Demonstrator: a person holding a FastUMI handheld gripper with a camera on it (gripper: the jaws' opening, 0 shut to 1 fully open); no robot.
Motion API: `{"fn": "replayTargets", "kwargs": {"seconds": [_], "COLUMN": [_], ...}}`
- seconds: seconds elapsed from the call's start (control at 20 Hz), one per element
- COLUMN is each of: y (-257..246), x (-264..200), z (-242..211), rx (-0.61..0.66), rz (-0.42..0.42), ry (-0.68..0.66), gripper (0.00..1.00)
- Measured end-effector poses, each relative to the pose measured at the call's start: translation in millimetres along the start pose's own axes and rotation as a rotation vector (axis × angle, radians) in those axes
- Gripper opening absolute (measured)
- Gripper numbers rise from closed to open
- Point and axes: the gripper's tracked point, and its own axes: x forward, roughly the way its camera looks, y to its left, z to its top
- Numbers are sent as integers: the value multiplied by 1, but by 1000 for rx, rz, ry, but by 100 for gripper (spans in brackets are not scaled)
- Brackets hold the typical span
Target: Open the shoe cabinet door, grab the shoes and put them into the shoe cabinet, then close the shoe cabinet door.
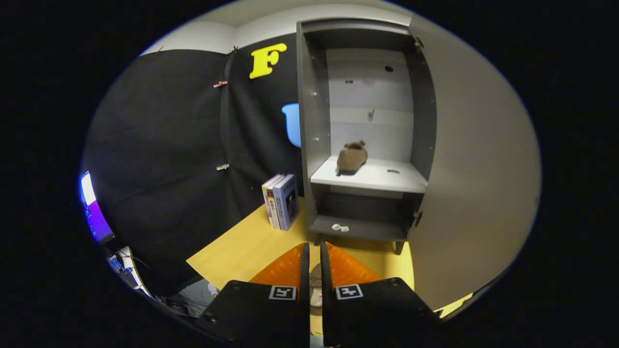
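Note:
The grey shoe cabinet (313, 121) stands on the yellow table, and its door (476, 164) is swung wide open to the right. One brown shoe (351, 158) rests on the left part of the cabinet's pale middle shelf (382, 180). My gripper (314, 256) is well back from the cabinet, pointing at its base. Its fingers stand almost together with a narrow slit between them. A strip of a second brown shoe (315, 279) shows in that slit, and both fingers appear to press on it. Most of that shoe is hidden under the fingers.
Two upright books (282, 200) stand on the yellow table (237, 253) just left of the cabinet. A small white item (340, 227) lies on the cabinet's bottom shelf. A lit screen (94, 212) and cables sit beyond the table's left edge.

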Motion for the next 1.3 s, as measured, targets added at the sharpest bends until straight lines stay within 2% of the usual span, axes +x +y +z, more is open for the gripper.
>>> {"fn": "replayTargets", "kwargs": {"seconds": [0.25, 0.6, 0.65, 0.75, 0.9, 1.3], "y": [3, -11, -16, -21, -24, -14], "x": [68, 134, 137, 139, 144, 174], "z": [-80, -212, -226, -240, -251, -269], "rx": [96, 115, 132, 164, 162, 130], "rz": [-69, -165, -187, -204, -202, -160], "ry": [209, 525, 562, 583, 590, 623], "gripper": [15, 15, 20, 25, 21, 24]}}
